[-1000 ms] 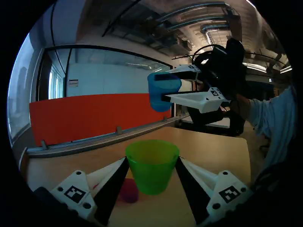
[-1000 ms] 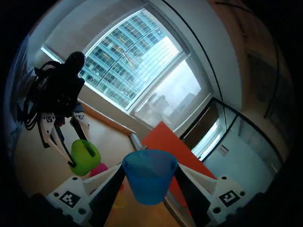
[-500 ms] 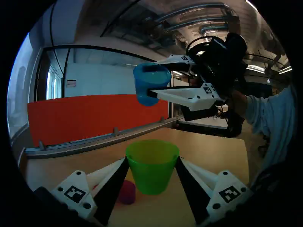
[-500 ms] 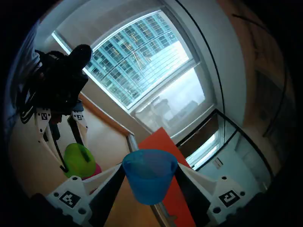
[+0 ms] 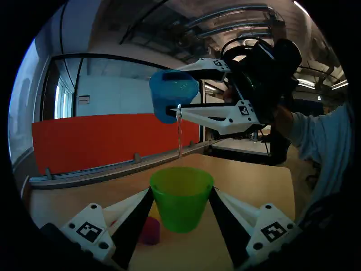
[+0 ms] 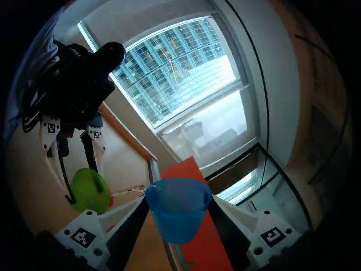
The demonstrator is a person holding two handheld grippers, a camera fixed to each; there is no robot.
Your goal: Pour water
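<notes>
A magenta cup (image 5: 151, 230) sits on the table (image 5: 252, 176), orange panel (image 5: 90, 140) behind.

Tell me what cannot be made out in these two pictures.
- Water level in the green cup: left gripper view, hidden by its wall.
- Where the water stream lands: left gripper view, too thin near the rim.
- The magenta object: left gripper view, partly behind the left gripper.
- Water left in the blue cup: right gripper view, wall hides it.
</notes>
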